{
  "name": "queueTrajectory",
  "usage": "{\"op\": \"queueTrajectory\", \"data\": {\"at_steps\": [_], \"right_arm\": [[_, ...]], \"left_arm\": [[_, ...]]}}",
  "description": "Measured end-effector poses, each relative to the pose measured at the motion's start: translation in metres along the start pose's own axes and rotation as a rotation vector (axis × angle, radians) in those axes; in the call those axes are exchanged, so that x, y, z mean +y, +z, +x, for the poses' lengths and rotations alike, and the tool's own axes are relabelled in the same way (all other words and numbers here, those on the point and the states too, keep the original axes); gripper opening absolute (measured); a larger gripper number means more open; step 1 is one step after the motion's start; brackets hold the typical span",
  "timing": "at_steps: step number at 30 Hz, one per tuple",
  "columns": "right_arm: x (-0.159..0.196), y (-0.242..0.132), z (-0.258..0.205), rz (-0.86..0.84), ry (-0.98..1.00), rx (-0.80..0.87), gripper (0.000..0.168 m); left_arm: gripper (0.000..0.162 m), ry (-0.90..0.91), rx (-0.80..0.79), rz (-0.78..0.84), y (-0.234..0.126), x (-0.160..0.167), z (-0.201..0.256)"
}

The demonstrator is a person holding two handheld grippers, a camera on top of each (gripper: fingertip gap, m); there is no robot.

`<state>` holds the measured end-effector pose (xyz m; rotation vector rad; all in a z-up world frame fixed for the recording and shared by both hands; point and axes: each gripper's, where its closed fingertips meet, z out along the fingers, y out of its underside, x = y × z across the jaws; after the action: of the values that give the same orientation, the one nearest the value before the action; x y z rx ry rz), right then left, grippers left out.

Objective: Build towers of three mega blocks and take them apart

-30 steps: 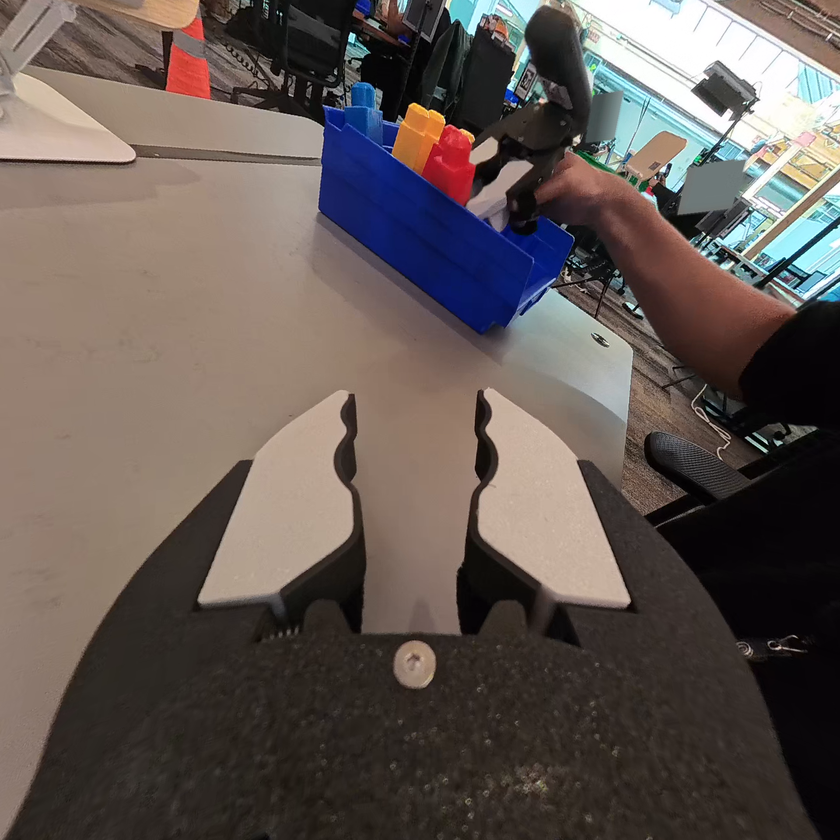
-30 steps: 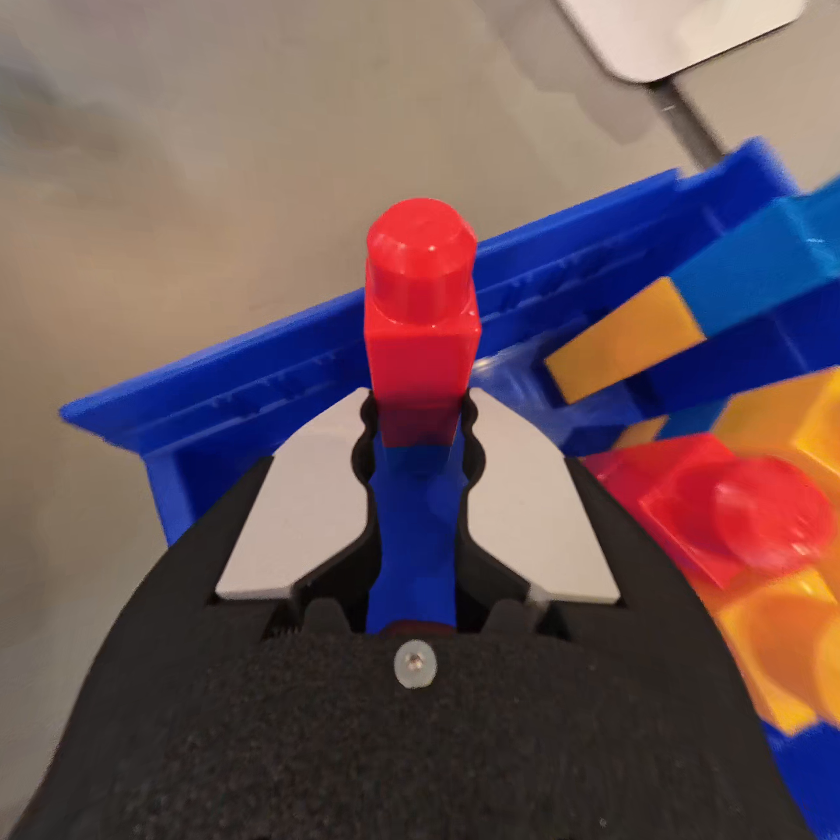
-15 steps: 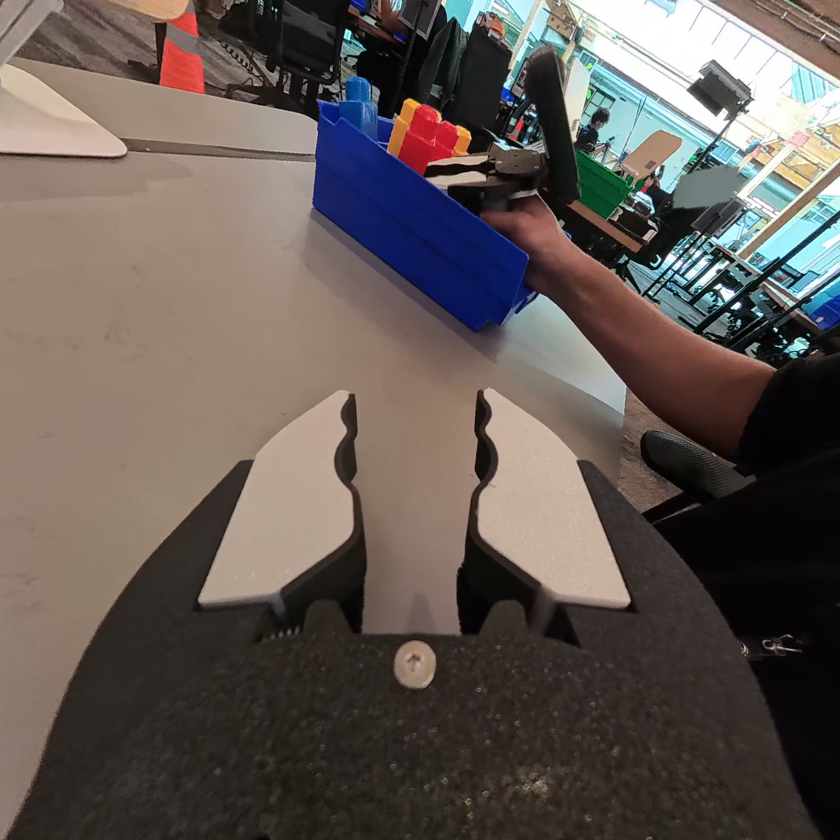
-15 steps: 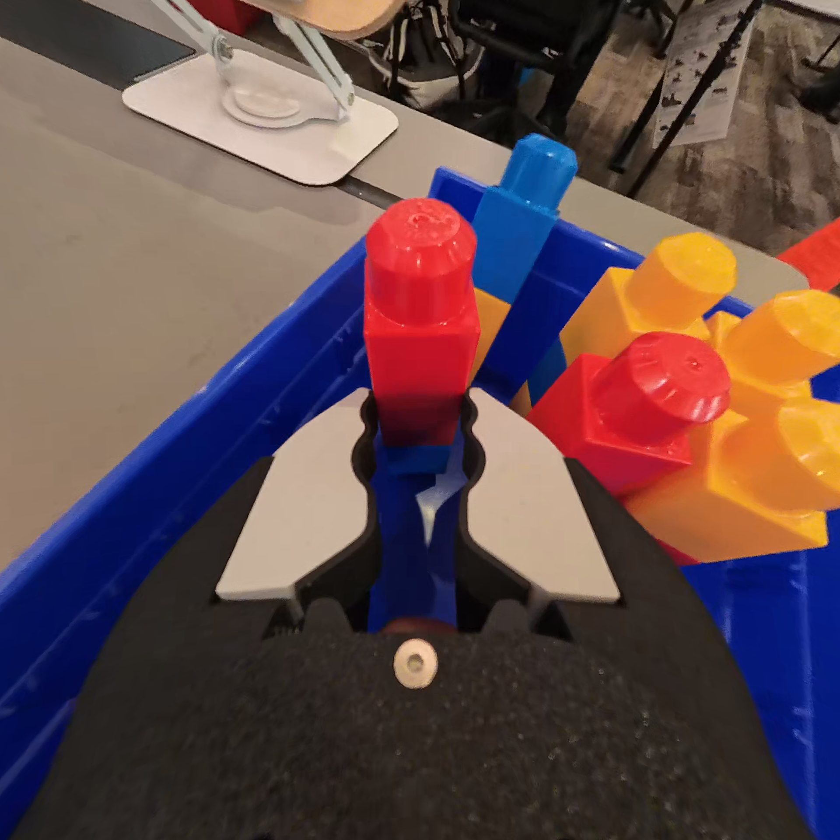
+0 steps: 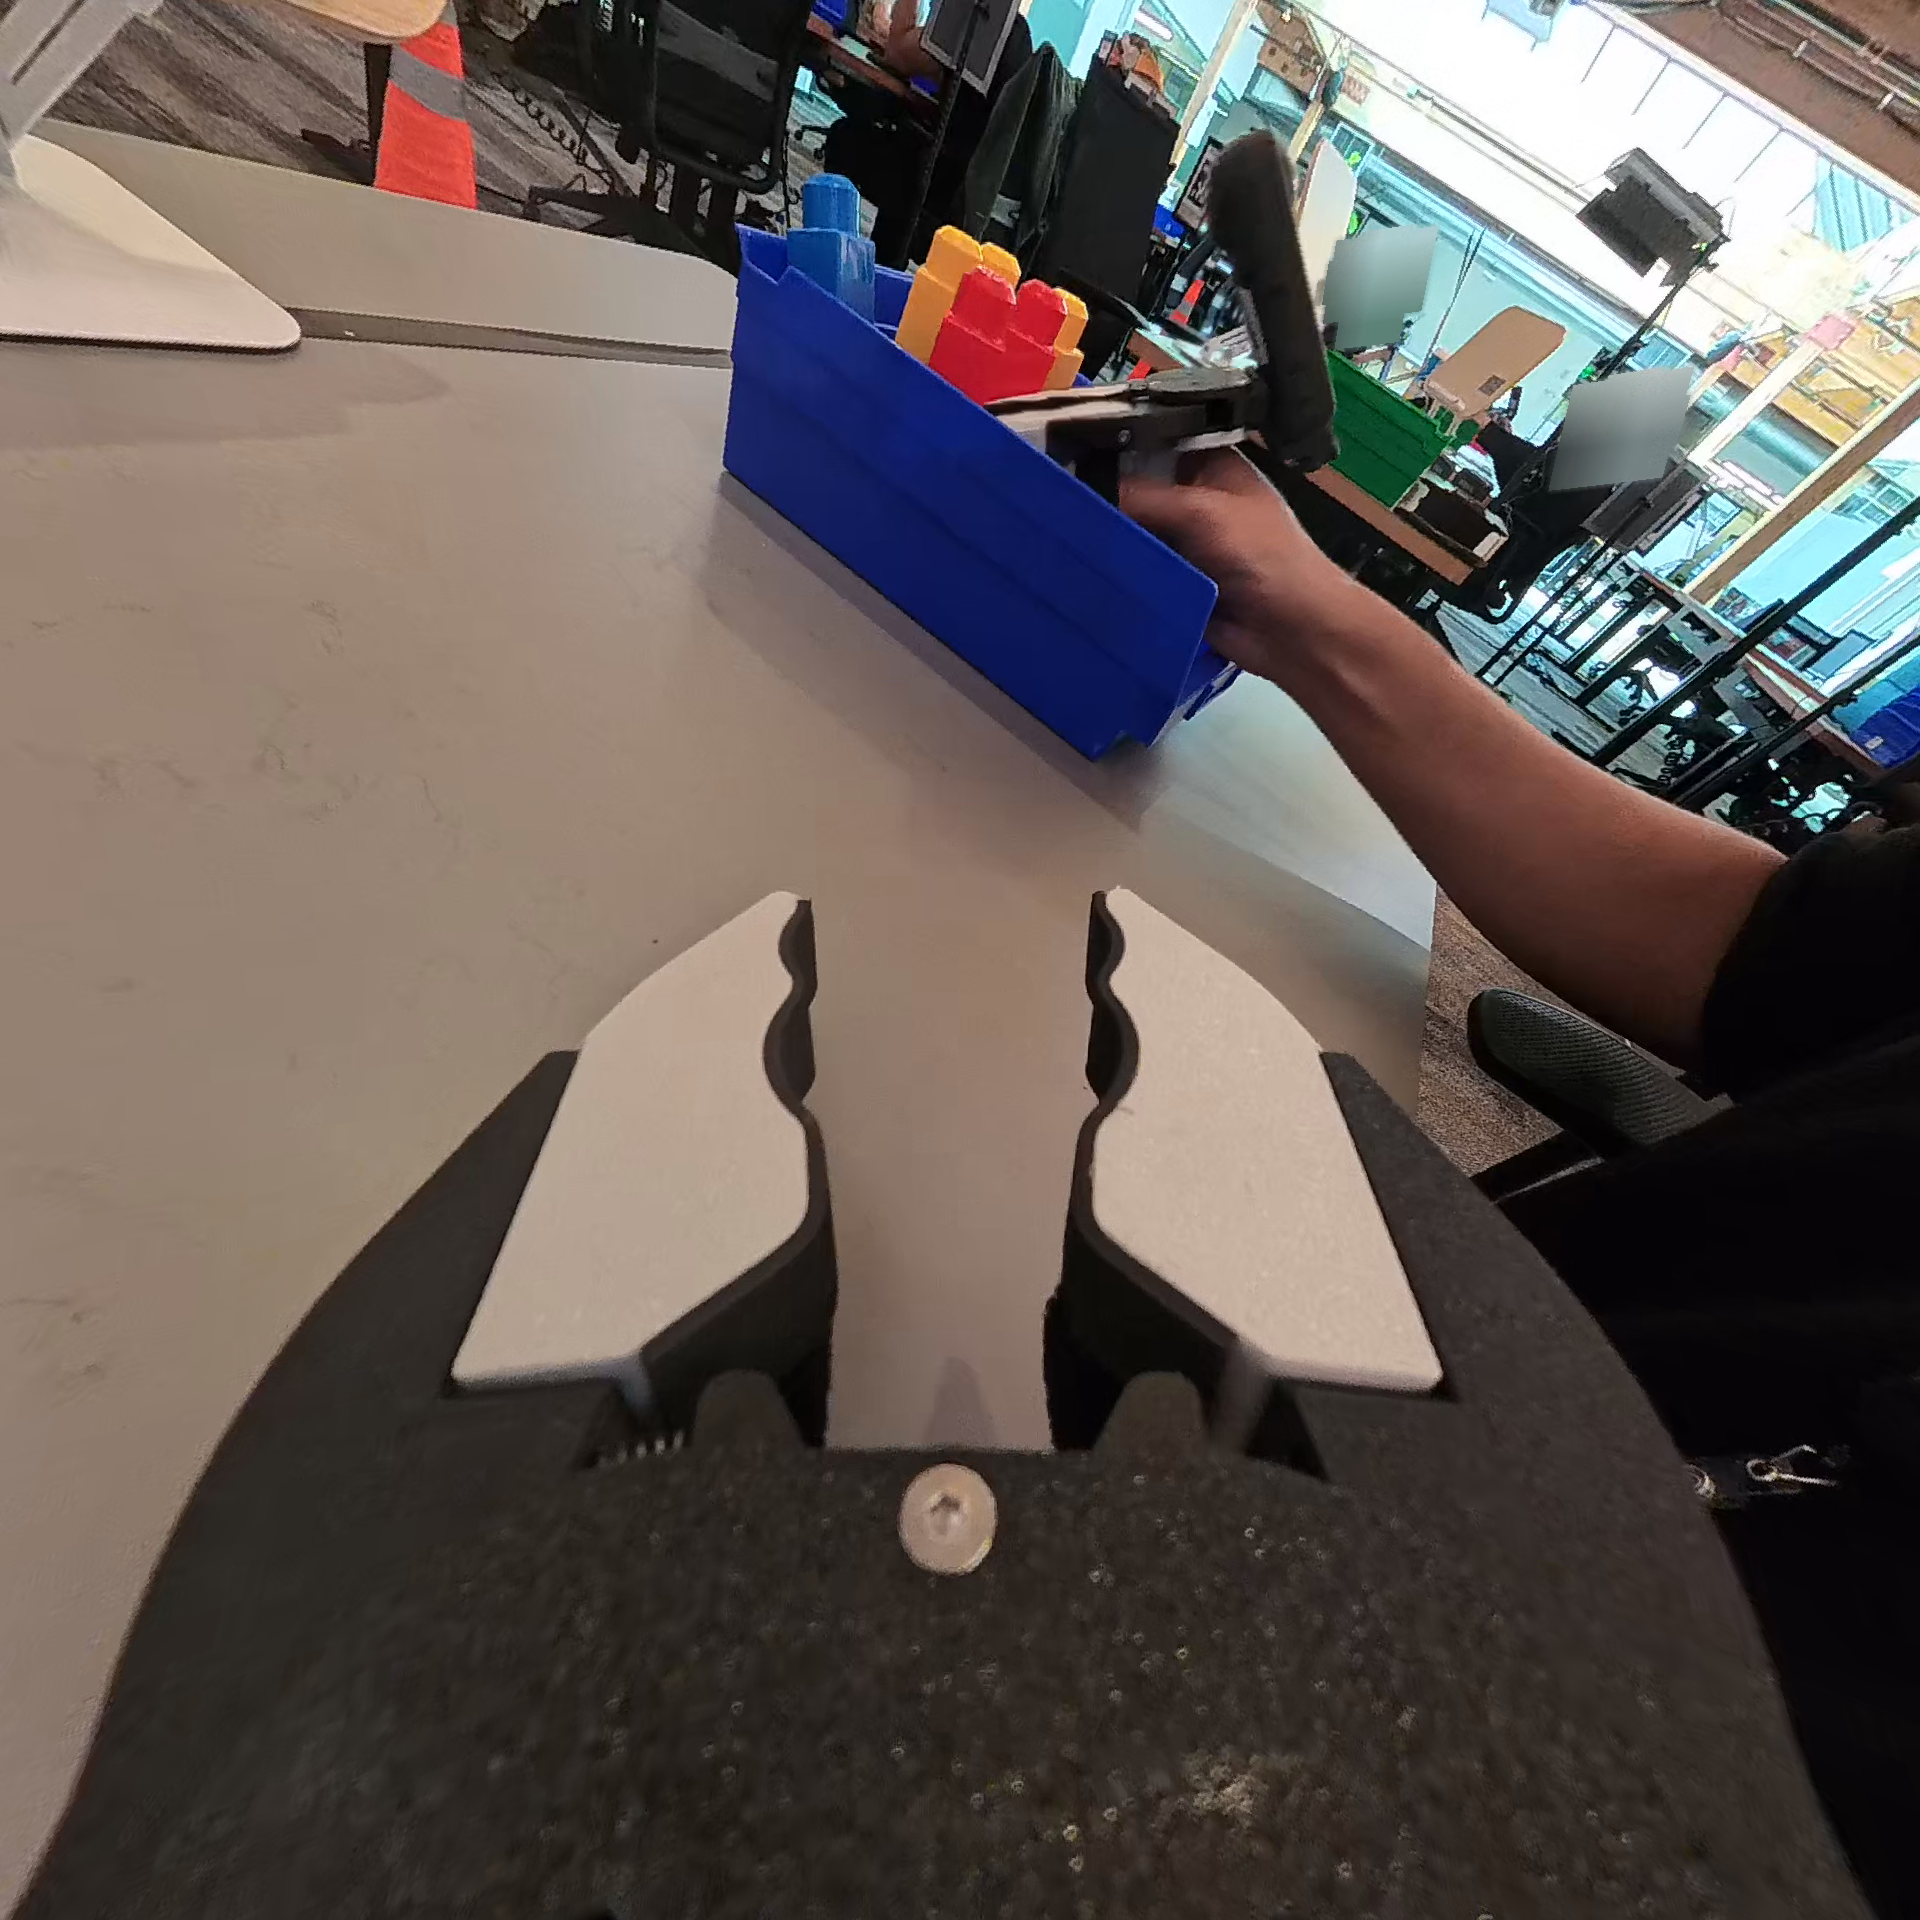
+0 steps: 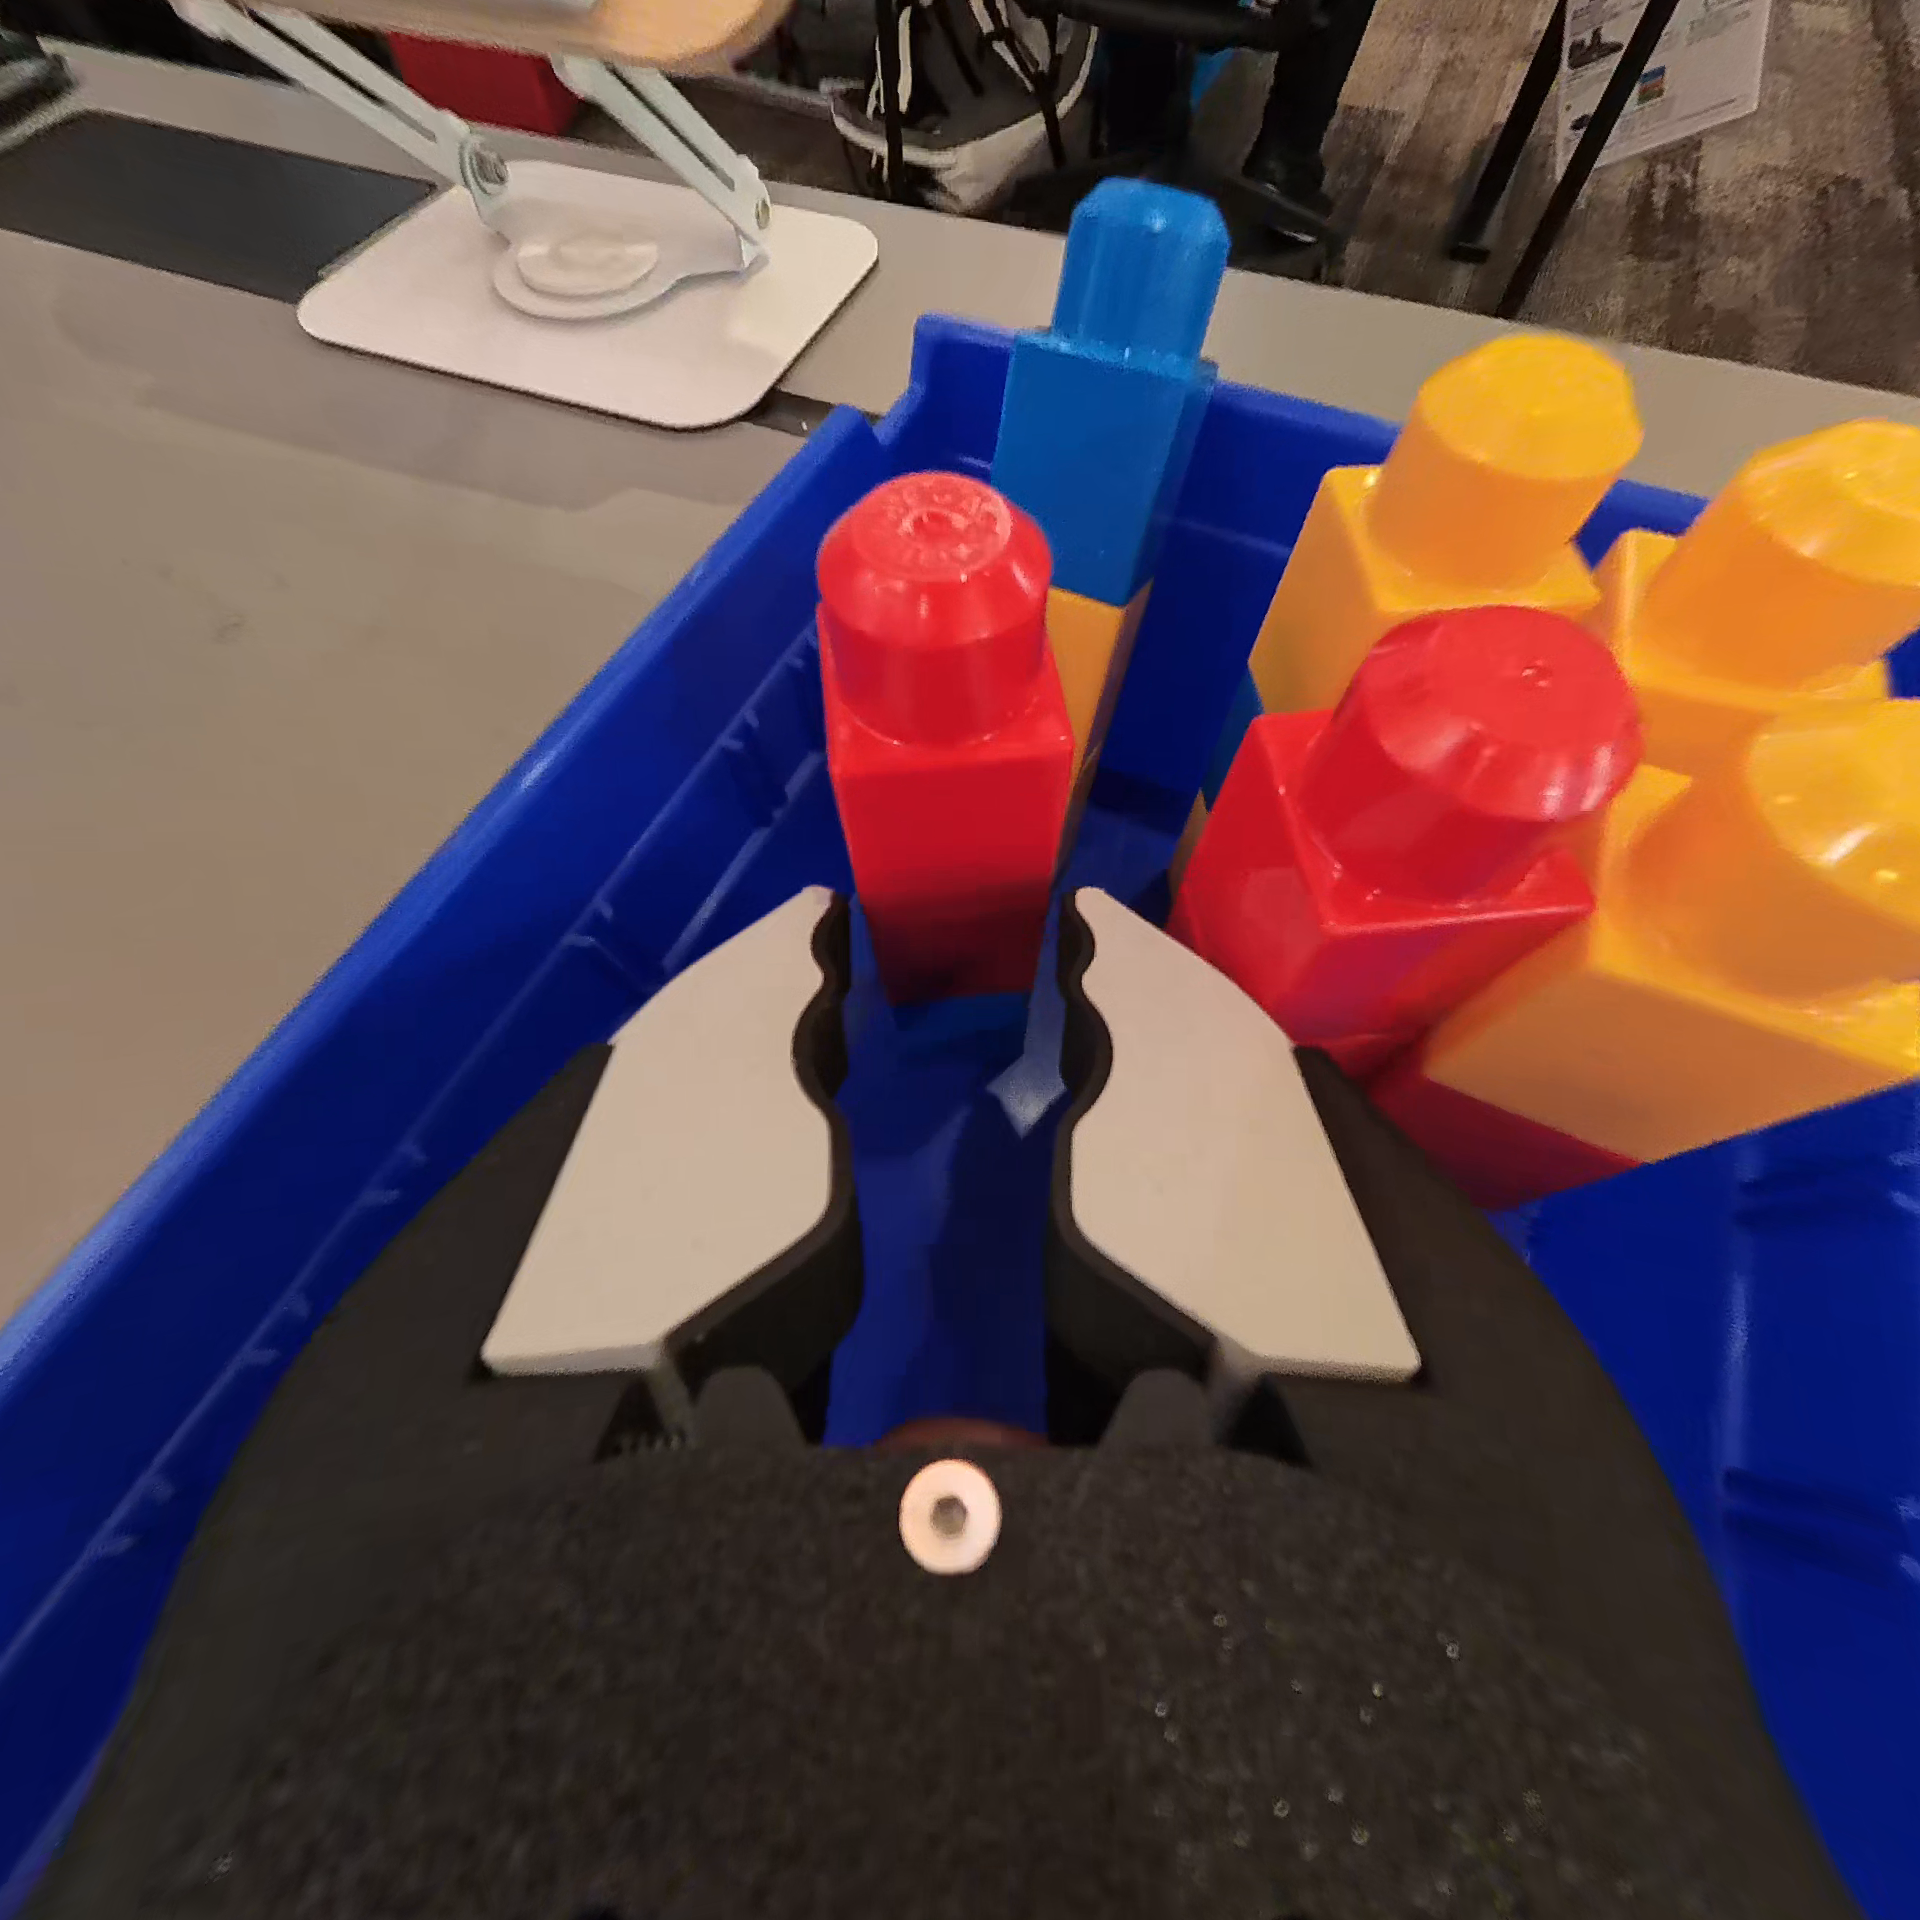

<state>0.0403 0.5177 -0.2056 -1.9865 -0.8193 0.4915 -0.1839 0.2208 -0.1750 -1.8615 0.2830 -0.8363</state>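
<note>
My right gripper [image 6: 951, 904] is inside the blue bin [image 6: 623, 831], shut on a small stack with a red mega block [image 6: 940, 748] on top and a blue piece between the fingers. The stack stands near the bin's left wall. Beside it stand a blue block [image 6: 1112, 416], another red block [image 6: 1403, 810] and yellow blocks [image 6: 1455, 520]. My left gripper [image 5: 945, 914] is open and empty, low over the grey table [image 5: 364, 675], well short of the bin [image 5: 935, 540]. The right gripper [image 5: 1039, 410] also shows in the left wrist view, lying level over the bin.
A white stand base [image 6: 592, 301] sits on the table beyond the bin, at far left in the left wrist view [image 5: 104, 270]. The person's forearm [image 5: 1507, 810] reaches across the table's right edge. A black chair armrest [image 5: 1579, 1070] lies off the right edge. The grippers' ends are close to 40 centimeters from one another.
The right gripper swung from pointing down at the bin to lying level, carrying the red-topped stack in among the other blocks. The left gripper has stayed open in place.
</note>
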Motion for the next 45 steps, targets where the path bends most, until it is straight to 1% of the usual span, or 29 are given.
{"op": "queueTrajectory", "data": {"at_steps": [4, 7, 10, 12, 14, 16, 17, 19, 21, 22, 24, 26, 28, 30, 31, 32, 34, 38, 45], "right_arm": [[-0.016, -0.028, -0.006, 0.087, 0.009, 0.003, 0.041], [-0.032, -0.063, -0.016, 0.201, 0.014, -0.002, 0.045], [-0.036, -0.099, -0.029, 0.3, 0.038, -0.004, 0.045], [-0.032, -0.119, -0.04, 0.354, 0.064, -0.012, 0.046], [-0.022, -0.135, -0.051, 0.394, 0.088, -0.01, 0.046], [-0.01, -0.147, -0.061, 0.432, 0.109, -0.004, 0.046], [-0.003, -0.152, -0.065, 0.439, 0.119, -0.002, 0.046], [0.014, -0.157, -0.069, 0.425, 0.121, 0.021, 0.045], [0.032, -0.161, -0.066, 0.402, 0.12, 0.063, 0.045], [0.039, -0.162, -0.064, 0.394, 0.127, 0.074, 0.045], [0.053, -0.165, -0.061, 0.391, 0.156, 0.09, 0.045], [0.063, -0.164, -0.059, 0.387, 0.193, 0.087, 0.045], [0.061, -0.165, -0.06, 0.394, 0.223, 0.061, 0.044], [0.058, -0.165, -0.061, 0.409, 0.202, 0.059, 0.044], [0.06, -0.163, -0.061, 0.396, 0.187, 0.064, 0.044], [0.062, -0.161, -0.063, 0.377, 0.174, 0.062, 0.044], [0.064, -0.158, -0.067, 0.357, 0.156, 0.052, 0.044], [0.067, -0.159, -0.068, 0.337, 0.095, 0.084, 0.044], [0.069, -0.161, -0.068, 0.328, 0.091, 0.088, 0.044]], "left_arm": [[0.05, 0.046, -0.062, 0.014, -0.006, -0.006, -0.007], [0.054, 0.135, -0.204, 0.076, -0.025, -0.024, -0.022], [0.055, 0.252, -0.402, 0.191, -0.064, -0.053, -0.037], [0.062, 0.318, -0.534, 0.241, -0.093, -0.066, -0.044], [0.07, 0.354, -0.672, 0.257, -0.124, -0.07, -0.052], [0.076, 0.325, -0.776, 0.257, -0.153, -0.064, -0.059], [0.075, 0.272, -0.805, 0.262, -0.166, -0.058, -0.062], [0.072, 0.146, -0.811, 0.267, -0.187, -0.042, -0.068], [0.069, 0.067, -0.856, 0.298, -0.211, -0.026, -0.078], [0.067, 0.055, -0.886, 0.315, -0.223, -0.02, -0.082], [0.07, 0.066, -0.938, 0.319, -0.24, -0.01, -0.089], [0.072, 0.096, -0.977, 0.296, -0.246, -0.004, -0.094], [0.073, 0.113, -0.964, 0.265, -0.239, 0.001, -0.098], [0.079, 0.067, -0.941, 0.24, -0.23, 0.009, -0.102], [0.079, 0.034, -0.908, 0.238, -0.223, 0.012, -0.101], [0.078, 0.005, -0.883, 0.245, -0.219, 0.014, -0.101], [0.077, 0.001, -0.845, 0.259, -0.214, 0.011, -0.098], [0.074, 0.066, -0.871, 0.219, -0.209, 0.01, -0.1], [0.071, 0.018, -0.828, 0.19, -0.199, 0.016, -0.103]]}}
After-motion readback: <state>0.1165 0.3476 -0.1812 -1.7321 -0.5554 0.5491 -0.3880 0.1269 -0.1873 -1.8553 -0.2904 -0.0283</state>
